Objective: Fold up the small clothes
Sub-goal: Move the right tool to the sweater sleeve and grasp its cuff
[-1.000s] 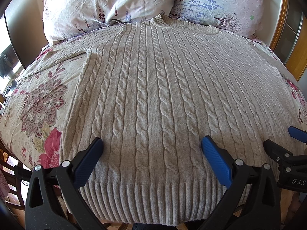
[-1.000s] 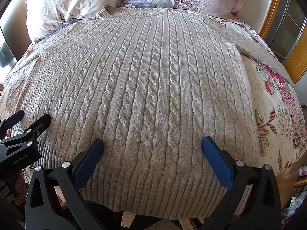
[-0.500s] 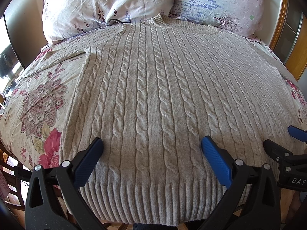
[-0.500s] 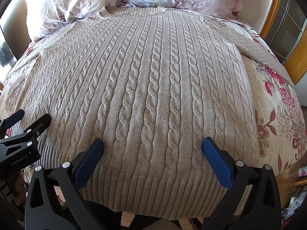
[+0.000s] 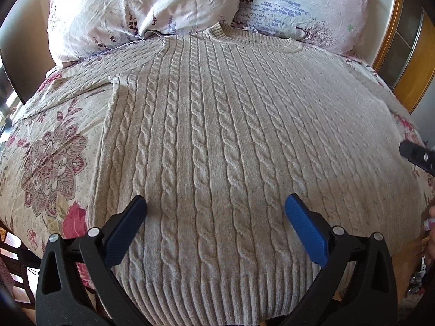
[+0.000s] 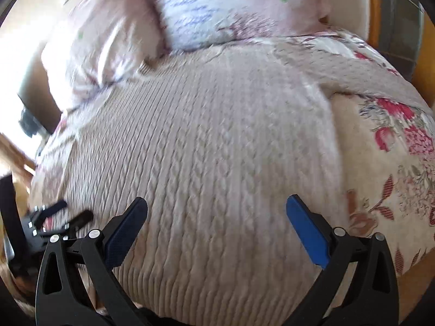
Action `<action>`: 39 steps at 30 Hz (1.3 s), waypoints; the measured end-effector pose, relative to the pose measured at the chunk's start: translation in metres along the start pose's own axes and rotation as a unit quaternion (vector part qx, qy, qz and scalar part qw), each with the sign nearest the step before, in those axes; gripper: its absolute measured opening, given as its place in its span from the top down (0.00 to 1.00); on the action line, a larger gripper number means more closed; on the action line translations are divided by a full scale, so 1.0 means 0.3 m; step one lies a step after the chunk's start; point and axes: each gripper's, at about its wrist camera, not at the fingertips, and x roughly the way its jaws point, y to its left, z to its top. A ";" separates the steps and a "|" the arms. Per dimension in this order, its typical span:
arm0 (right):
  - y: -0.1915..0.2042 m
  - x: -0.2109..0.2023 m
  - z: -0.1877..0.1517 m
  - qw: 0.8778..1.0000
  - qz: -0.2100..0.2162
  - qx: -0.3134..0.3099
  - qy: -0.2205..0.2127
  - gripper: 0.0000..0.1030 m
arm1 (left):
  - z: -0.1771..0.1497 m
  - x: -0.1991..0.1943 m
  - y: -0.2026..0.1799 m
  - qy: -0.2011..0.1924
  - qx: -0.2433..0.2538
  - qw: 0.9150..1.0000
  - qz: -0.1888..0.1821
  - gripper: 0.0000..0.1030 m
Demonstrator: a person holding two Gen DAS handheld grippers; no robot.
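A beige cable-knit sweater (image 5: 217, 141) lies flat on the bed, collar at the pillows, ribbed hem nearest me. It also shows, blurred, in the right wrist view (image 6: 206, 163), with its right sleeve (image 6: 353, 73) spread over the bedspread. My left gripper (image 5: 214, 217) is open and empty above the lower left of the sweater. My right gripper (image 6: 216, 217) is open and empty above the lower right part. The right gripper's finger (image 5: 416, 154) shows at the left wrist view's right edge. The left gripper (image 6: 62, 217) shows at the right wrist view's lower left.
Two floral pillows (image 5: 141, 8) lie at the head of the bed. A floral bedspread (image 5: 49, 157) covers the bed on both sides of the sweater (image 6: 394, 163). A wooden frame (image 5: 413, 54) stands at the right.
My right gripper has swung quickly up and to the right, blurring its view. The left gripper has barely moved. The sweater lies as before.
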 end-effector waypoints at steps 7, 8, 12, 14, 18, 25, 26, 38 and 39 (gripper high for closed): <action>-0.373 -0.022 0.218 0.982 -0.010 0.183 -0.037 0.12 | 0.080 -0.029 0.056 -0.047 -0.066 0.993 -0.080 0.02; -0.418 -0.015 0.236 0.977 -0.004 0.208 -0.039 0.22 | 0.090 -0.033 0.059 -0.056 -0.069 0.993 -0.077 0.02; -0.585 0.040 0.268 0.944 0.021 0.326 -0.035 0.36 | 0.118 -0.051 0.076 -0.091 -0.087 0.989 -0.079 0.02; -0.634 0.072 0.272 0.929 0.033 0.368 -0.037 0.42 | 0.136 -0.052 0.086 -0.097 -0.099 0.987 -0.075 0.02; -0.715 0.116 0.264 0.897 0.039 0.438 -0.046 0.48 | 0.156 -0.044 0.107 -0.097 -0.113 0.986 -0.069 0.02; -0.791 0.116 0.269 0.869 0.038 0.486 -0.086 0.58 | 0.160 -0.024 0.135 -0.091 -0.131 0.985 -0.060 0.02; -0.803 0.115 0.269 0.865 0.038 0.492 -0.091 0.61 | 0.161 -0.022 0.136 -0.090 -0.131 0.985 -0.059 0.02; -0.751 0.071 0.363 0.896 0.029 0.421 -0.141 0.91 | 0.157 -0.002 0.146 -0.079 -0.138 0.985 -0.061 0.02; -0.725 0.060 0.389 0.902 0.036 0.405 -0.147 0.91 | 0.156 -0.001 0.146 -0.078 -0.138 0.985 -0.061 0.02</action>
